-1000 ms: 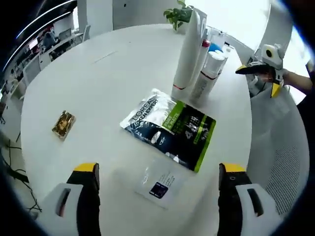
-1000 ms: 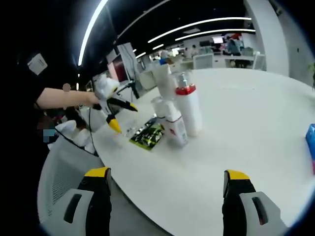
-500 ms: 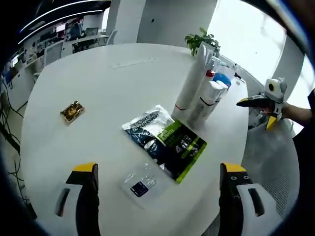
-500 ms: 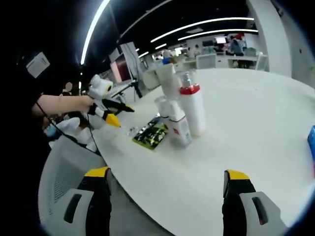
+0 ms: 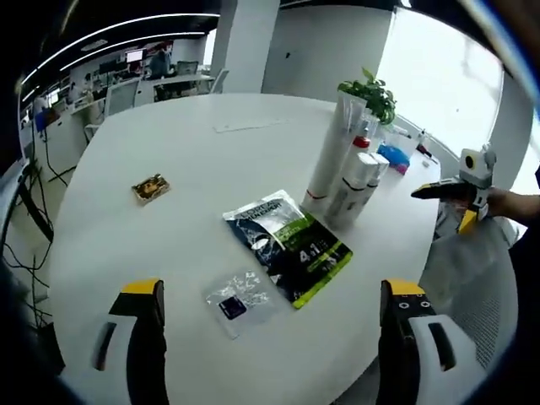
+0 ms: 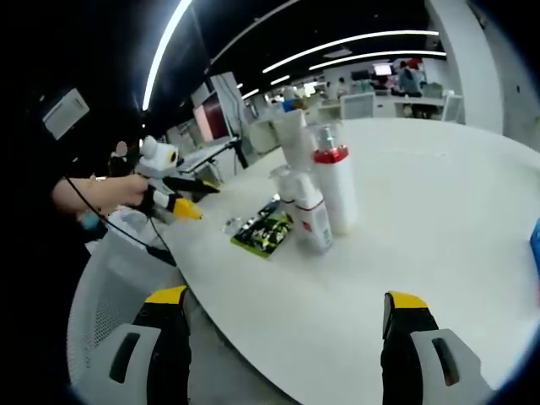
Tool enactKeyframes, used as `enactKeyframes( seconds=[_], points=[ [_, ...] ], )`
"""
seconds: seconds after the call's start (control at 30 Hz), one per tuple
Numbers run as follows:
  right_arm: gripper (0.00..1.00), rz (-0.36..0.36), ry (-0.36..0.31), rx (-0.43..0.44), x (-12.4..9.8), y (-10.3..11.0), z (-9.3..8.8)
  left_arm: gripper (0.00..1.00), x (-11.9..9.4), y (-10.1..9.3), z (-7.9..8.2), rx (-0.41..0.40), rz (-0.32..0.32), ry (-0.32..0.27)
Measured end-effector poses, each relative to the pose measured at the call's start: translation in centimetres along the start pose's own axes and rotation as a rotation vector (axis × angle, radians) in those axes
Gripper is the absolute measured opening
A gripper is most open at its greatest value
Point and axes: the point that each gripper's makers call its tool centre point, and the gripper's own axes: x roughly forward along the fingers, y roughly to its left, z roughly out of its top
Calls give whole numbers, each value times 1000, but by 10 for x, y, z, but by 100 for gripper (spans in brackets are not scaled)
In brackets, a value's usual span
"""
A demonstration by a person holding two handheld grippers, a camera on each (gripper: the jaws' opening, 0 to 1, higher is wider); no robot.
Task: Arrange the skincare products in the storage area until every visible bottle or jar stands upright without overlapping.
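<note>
Both cameras have drawn back from the worktop (image 5: pixel 126 135) over the last second, so the product group appears smaller in the left gripper view; the products themselves have not shifted.

Left claw (image 5: pixel 270 295): jaws wide apart, empty, held above the near edge of the worktop. Right claw (image 6: pixel 287 308): jaws wide apart, empty, off the worktop edge.

Tall white tube (image 5: pixel 331 156): upright, near the far right of the worktop, with a potted plant (image 5: pixel 369 91) behind it. Likely light, smooth and top-heavy; grasp low on the body.

Red-collared bottle (image 6: pixel 336 187) and smaller white bottle (image 6: pixel 309 213): upright, touching or just beside the tube. Rigid plastic, probably slippery; grip at mid-body, squarely.

Green-and-black pouch (image 5: pixel 289 244): lies flat just beside the bottles. Soft and limp; pinch an edge.

Clear sachet (image 5: pixel 239 301): flat, near the pouch, towards the left claw. Thin film; it offers only an edge for purchase.

Small gold item (image 5: pixel 151 187): lies well apart to the left; its type cannot be determined at this size.
</note>
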Motion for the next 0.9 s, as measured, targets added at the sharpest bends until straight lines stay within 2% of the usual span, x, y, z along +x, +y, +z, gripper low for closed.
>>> enactKeyframes(
  seconds=[0.13,0.23,0.37,0.53,0.63,0.83,0.9],
  points=[
    [99,2,2,1,0,0,0,99,-5,-12,-11,13,33,20],
    [99,5,3,-3,0,1,0,99,-9,-3,-18,-35,66,0],
    [99,9,5,-7,0,2,0,99,-14,2,-33,-54,102,18],
    [99,13,7,-15,0,4,0,99,-22,11,-39,-116,182,-21],
    [99,17,9,-21,1,4,0,99,-25,14,-43,-113,208,-27],
    [99,20,13,-28,1,6,-2,99,-27,8,-48,-117,221,-46],
    [99,20,12,-25,1,6,-2,99,-24,8,-53,-101,221,-33]
  ],
)
